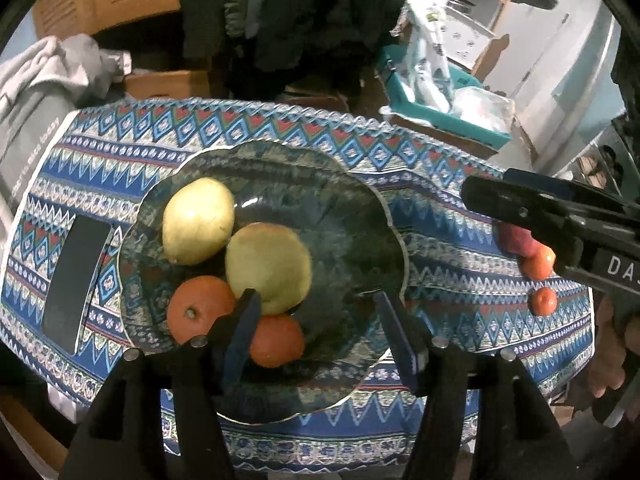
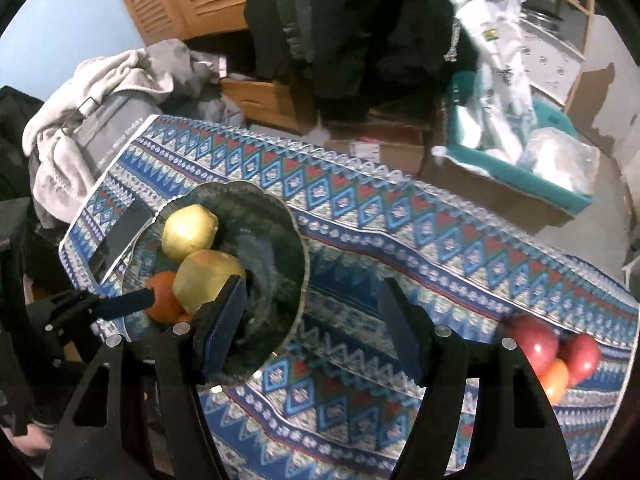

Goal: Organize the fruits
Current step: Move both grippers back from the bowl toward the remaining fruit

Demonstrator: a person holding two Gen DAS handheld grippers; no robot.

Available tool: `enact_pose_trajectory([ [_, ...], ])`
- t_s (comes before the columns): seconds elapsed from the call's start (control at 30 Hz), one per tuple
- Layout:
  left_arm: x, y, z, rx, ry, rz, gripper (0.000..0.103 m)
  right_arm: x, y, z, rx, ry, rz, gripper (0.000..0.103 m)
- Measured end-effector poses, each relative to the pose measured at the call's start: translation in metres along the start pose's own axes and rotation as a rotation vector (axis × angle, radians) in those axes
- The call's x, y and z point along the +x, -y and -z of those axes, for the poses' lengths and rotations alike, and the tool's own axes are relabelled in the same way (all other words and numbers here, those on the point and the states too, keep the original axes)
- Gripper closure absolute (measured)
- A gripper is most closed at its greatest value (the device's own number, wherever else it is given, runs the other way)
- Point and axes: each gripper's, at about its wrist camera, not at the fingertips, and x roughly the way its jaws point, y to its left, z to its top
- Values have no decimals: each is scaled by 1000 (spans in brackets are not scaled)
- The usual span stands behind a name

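Four fruits sit in the dark scalloped glass plate (image 1: 360, 184): two yellow-green pears (image 1: 198, 220), touching one another, and two oranges (image 1: 198, 308) at the near rim, one of them half behind the left finger of the left gripper (image 1: 316, 334). The remaining fruit lies well apart at the right edge of the patterned tablecloth (image 2: 400, 240): two red apples (image 2: 534, 342) touching, with a small orange fruit (image 2: 556, 378) tucked against them; the left wrist view shows one more small orange piece (image 1: 543, 301) just beside that cluster. Judgement: the step in hand is fetching the loose pile to the plate. To do it well, I would take the outermost apple first, close across its widest part from above, and avoid nudging its neighbours toward the table edge, since round fruit is likely to roll. Set-down should go to the bare right half of the plate, clear of the pears. Left gripper: jaws stand partly apart above the near rim of the plate, nothing pinched between the pads. Right gripper (image 2: 316, 328): jaws moderately open over bare cloth between the plate and the apples, empty, touching nothing. A dark flat phone-like slab (image 1: 74, 284) lies left of the plate.
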Motion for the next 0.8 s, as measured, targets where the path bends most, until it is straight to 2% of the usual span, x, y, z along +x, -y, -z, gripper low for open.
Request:
enact_pose_trajectory([
  [0.33, -13, 31, -1, 57, 21, 35, 39, -47, 26, 18, 47, 45, 41, 32],
  [0.43, -17, 40, -2, 65, 26, 40, 34, -58, 32, 23, 51, 58, 52, 32],
  [0.57, -25, 52, -2, 85, 38, 41, 34, -72, 39, 31, 45, 76, 74, 32],
  [0.8, -38, 82, -1, 156, 71, 27, 28, -95, 57, 44, 67, 100, 84, 32],
])
